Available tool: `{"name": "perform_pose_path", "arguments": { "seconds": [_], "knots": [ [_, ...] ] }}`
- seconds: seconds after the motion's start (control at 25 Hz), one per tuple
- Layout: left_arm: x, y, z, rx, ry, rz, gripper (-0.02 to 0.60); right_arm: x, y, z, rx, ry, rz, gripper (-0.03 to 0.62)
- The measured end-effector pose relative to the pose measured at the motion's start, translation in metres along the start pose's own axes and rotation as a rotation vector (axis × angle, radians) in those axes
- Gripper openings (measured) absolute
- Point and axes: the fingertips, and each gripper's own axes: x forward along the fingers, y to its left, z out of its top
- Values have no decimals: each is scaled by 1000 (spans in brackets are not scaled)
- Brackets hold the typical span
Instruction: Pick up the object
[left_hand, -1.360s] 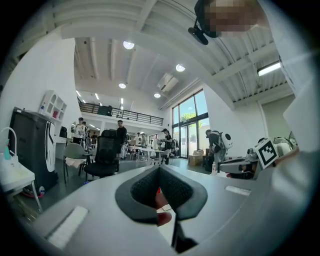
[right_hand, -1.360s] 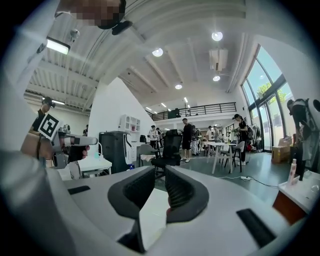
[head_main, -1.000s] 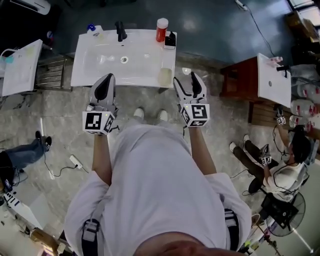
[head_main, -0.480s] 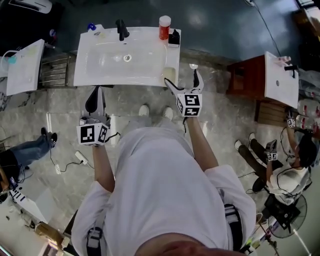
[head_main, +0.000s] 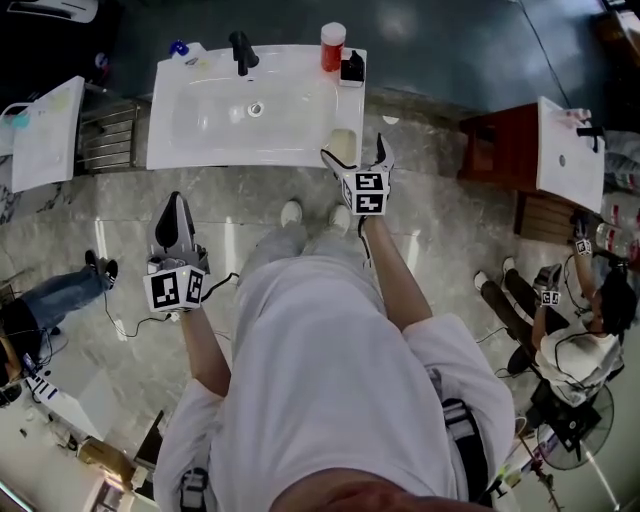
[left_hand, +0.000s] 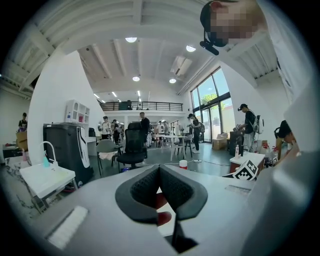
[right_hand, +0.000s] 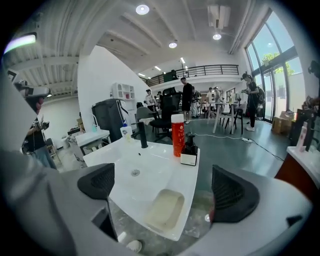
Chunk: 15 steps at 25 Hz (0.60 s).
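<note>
beige bar on sink corner; right hand-held gripper jaws just opened, empty.

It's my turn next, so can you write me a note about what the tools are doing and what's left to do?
The right tool is open; its jaws have just been opening and grip nothing. The beige pad lies just ahead, in line with the gap.
The left tool is shut and empty, off to the left, away from the sink.
The beige pad sits on the sink's near right corner, untouched.
Done: nothing picked up yet.
Left: close the right tool on the pad and lift it.
</note>
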Motion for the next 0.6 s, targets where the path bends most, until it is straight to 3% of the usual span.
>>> {"name": "perform_pose_path", "arguments": {
  "seconds": [0.6],
  "knots": [
    [-40,36,-10,16,61,120,-2,51,-7,-73,87,181,-13,592]
  ]
}}
